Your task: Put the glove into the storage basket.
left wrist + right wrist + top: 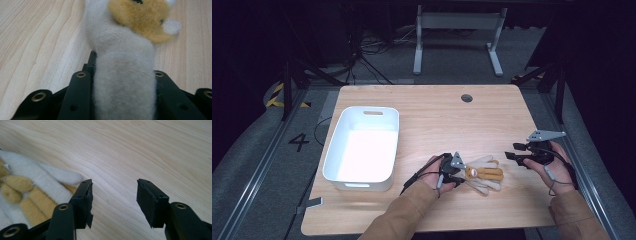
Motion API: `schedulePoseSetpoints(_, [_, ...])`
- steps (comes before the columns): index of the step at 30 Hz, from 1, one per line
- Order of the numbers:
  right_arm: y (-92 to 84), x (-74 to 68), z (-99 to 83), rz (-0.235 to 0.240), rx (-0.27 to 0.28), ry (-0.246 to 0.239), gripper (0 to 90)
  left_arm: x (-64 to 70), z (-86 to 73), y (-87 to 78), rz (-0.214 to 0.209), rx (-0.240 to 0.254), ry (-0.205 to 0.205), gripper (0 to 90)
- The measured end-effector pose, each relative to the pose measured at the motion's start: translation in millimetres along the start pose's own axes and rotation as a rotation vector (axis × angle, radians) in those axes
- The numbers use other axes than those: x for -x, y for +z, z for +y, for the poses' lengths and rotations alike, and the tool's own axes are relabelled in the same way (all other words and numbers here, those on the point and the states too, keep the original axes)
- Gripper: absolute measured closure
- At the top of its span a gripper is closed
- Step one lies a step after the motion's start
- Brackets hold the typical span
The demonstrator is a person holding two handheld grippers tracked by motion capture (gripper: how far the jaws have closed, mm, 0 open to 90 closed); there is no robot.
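The left gripper (455,176) has its jaws clamped on a white limb of the plush toy (482,174), likely to lift it toward the white bin (362,148) just beside. The right gripper (113,200), jaws apart on nothing, waits beside the toy, which lies near the front of the pale wooden worktop (437,115); around it the room is dark, with cables on the floor.

One plush toy (482,174), one white bin (362,150), two grippers.
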State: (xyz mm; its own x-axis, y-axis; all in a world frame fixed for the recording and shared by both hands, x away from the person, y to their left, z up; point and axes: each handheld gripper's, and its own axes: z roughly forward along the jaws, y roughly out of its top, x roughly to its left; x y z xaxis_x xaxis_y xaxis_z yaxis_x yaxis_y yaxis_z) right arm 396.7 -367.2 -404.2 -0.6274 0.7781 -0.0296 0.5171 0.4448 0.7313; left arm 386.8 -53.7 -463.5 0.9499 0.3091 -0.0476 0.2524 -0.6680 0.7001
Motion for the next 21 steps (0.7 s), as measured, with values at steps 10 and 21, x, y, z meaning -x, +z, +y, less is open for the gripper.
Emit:
schedulePoseSetpoints(10, [-3.0,5.6,-2.3,-0.012,0.01,0.012,48.3,-2.2,1.5,-7.2,-0.036,0.007,-0.06,69.4])
schedulePoseSetpoints(21, [-8.0,8.9,-5.3,-0.023,0.016,0.025,48.5,-1.8,8.8,-24.0,-0.061,0.025,-0.096,70.1])
